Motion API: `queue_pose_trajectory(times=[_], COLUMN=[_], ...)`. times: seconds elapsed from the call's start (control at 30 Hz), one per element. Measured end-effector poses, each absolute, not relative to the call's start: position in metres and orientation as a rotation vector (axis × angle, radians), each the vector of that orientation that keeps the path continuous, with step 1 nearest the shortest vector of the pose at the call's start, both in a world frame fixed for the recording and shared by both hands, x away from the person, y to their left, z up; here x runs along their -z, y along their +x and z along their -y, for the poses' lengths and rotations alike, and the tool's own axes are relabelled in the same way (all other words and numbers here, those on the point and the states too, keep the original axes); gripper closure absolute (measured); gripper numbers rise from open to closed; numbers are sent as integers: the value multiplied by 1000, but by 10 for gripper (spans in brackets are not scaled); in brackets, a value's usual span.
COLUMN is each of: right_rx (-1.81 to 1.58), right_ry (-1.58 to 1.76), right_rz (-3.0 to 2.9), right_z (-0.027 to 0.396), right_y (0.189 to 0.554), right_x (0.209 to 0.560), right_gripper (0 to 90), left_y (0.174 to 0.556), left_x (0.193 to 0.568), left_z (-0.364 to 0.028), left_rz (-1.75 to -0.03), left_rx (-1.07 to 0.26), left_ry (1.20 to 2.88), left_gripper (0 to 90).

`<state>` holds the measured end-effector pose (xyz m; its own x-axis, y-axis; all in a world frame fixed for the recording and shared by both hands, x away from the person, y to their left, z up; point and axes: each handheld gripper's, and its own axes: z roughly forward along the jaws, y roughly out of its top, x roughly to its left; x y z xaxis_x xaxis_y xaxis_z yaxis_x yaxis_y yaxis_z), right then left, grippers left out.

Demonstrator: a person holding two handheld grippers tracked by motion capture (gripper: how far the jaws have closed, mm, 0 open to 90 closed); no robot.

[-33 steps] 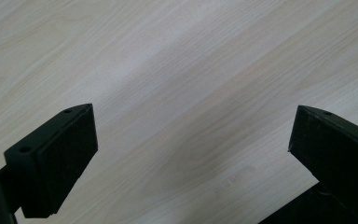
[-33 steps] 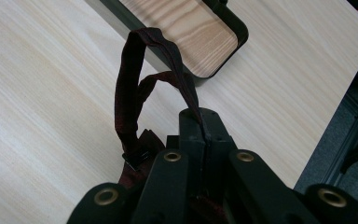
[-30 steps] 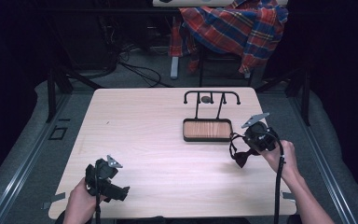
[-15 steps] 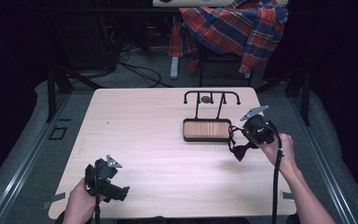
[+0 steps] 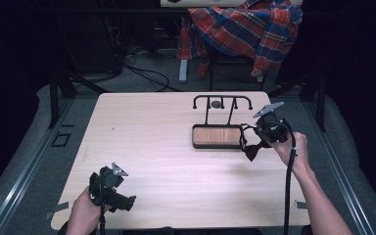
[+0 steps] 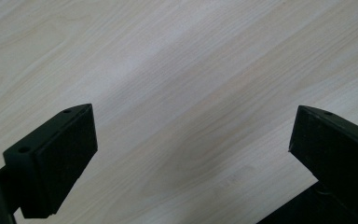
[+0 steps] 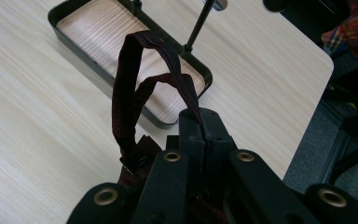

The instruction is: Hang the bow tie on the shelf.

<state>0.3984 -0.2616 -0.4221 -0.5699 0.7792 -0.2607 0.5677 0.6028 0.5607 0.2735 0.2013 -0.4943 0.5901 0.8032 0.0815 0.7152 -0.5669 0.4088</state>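
The counter [image 5: 166, 147] is pale wood-grain laminate, smooth with a soft sheen. The tray [image 7: 81, 44] right of centre has a warmer, visibly grained wood floor inside a matt black metal rim. The strap [image 7: 128, 93] is dark maroon woven cloth, and the shirt [image 5: 249, 29] at the top is soft plaid fabric.

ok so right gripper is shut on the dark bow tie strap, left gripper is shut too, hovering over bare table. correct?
Not quite. The left gripper is open: the left gripper view shows its jaws wide apart over bare table. The right gripper is indeed shut on the bow tie strap.
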Motion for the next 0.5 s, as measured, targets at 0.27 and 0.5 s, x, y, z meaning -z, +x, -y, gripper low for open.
queue_pose_trajectory(times=[0.27,0.5], right_rx=[-597,-599], right_ry=[1085,1094], right_rz=[-2323,-2311], right_z=[260,261], right_y=[408,415], right_x=[418,414], right_gripper=[893,894], left_y=[274,273], left_x=[494,494], left_z=[-201,-202], left_rz=[-1229,-1230], left_rx=[-371,-371], left_ry=[2492,2491], left_gripper=[9,9])
